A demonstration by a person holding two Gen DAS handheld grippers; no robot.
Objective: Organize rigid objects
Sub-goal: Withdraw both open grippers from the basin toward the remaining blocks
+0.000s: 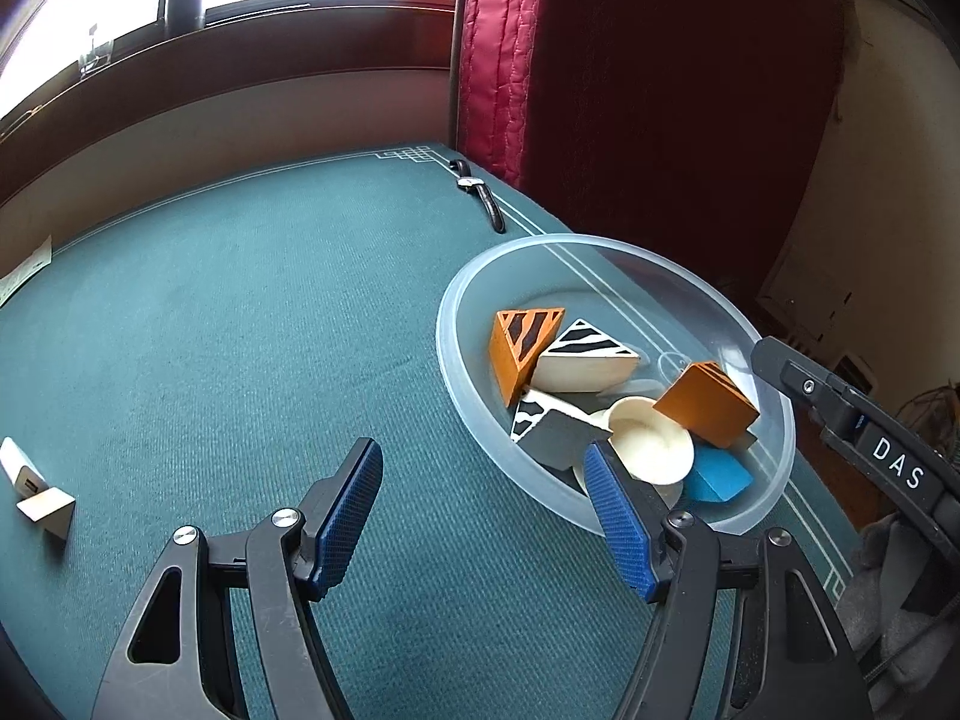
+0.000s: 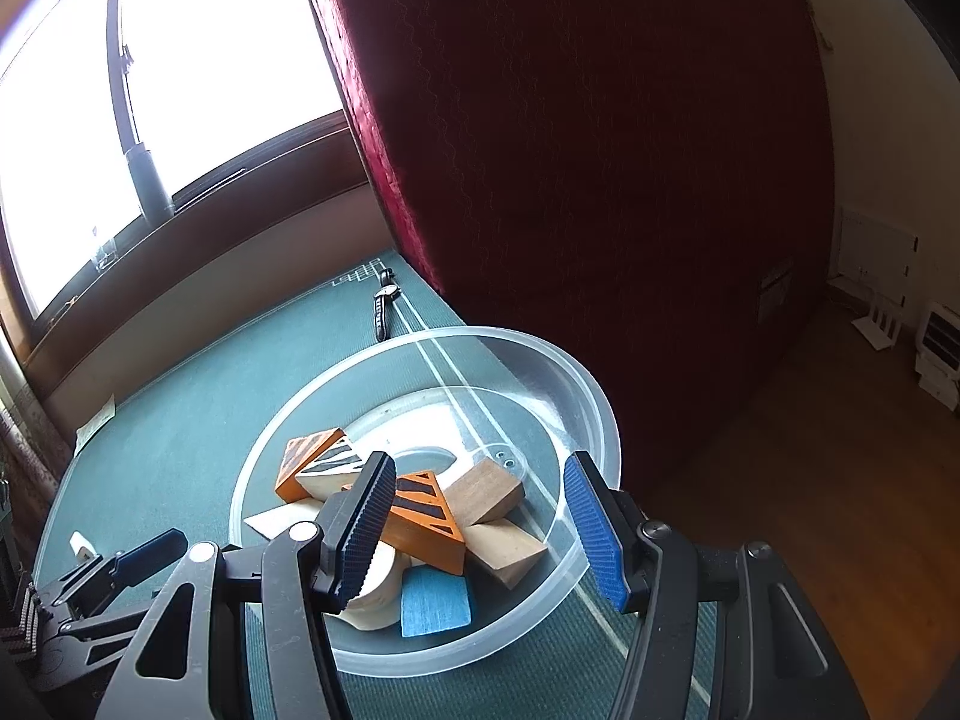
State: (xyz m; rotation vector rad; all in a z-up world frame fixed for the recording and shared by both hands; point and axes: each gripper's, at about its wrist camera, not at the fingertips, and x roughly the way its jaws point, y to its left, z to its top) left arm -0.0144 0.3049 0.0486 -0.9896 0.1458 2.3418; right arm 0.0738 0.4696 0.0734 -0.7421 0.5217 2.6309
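My left hand-held gripper (image 1: 483,516) hangs open and empty; the clear bowl (image 1: 774,468) sits just ahead to its right. My right hand-held gripper (image 2: 480,531) gapes empty above that bowl, over two orange striped wedges (image 2: 420,519). One blue block (image 2: 435,603) lies below it. One wooden block (image 1: 48,510) rests well left on the tabletop (image 1: 270,330).

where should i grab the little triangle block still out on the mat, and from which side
Close the left hand-held gripper on the pale wedge block's two flat triangular faces, coming from above. It lies alone on the green mat, beside a small white object, and its sloped sides would slip.
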